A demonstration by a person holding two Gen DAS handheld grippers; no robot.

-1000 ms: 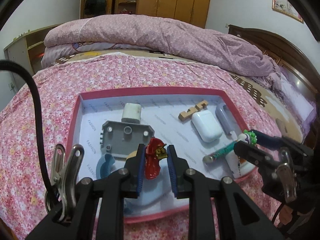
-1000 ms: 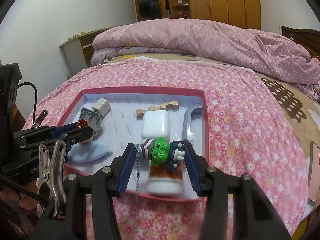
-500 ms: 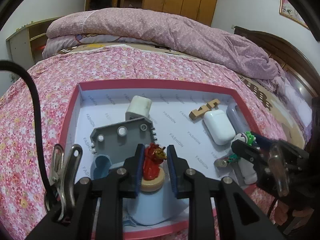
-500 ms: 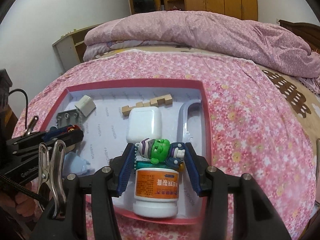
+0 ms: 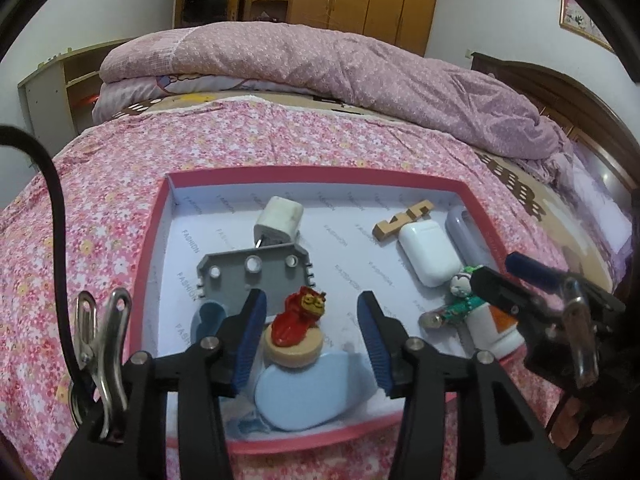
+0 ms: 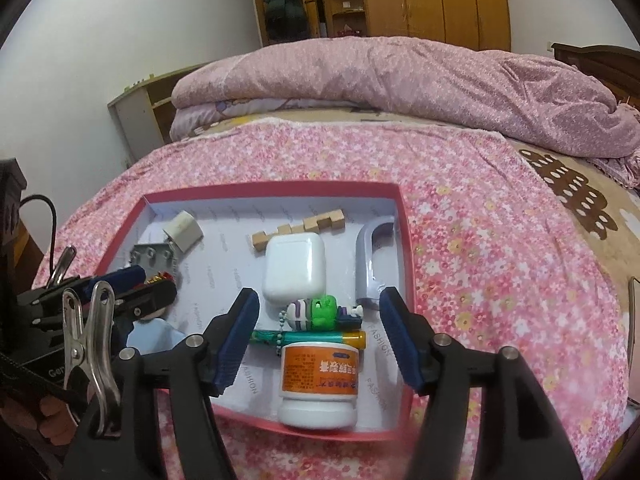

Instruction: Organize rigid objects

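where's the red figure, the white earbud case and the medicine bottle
red figure [image 5: 301,314], left wrist view, on its red body
white earbud case [image 6: 294,268], right wrist view, middle of its lid
medicine bottle [image 6: 318,374], right wrist view, on its orange label

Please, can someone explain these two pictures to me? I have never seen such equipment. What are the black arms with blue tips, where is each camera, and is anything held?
No robot is here: a person holds one two-finger tool in each hand, with a camera on each looking along its fingers. One picture is from the left tool, the other from the right tool. A pink box lies on a flowered bed. The red figure rests on a blue case; the green figure lies behind a white bottle. Both tools have just been opening, and their pads stand clear of the figures, so nothing is held.
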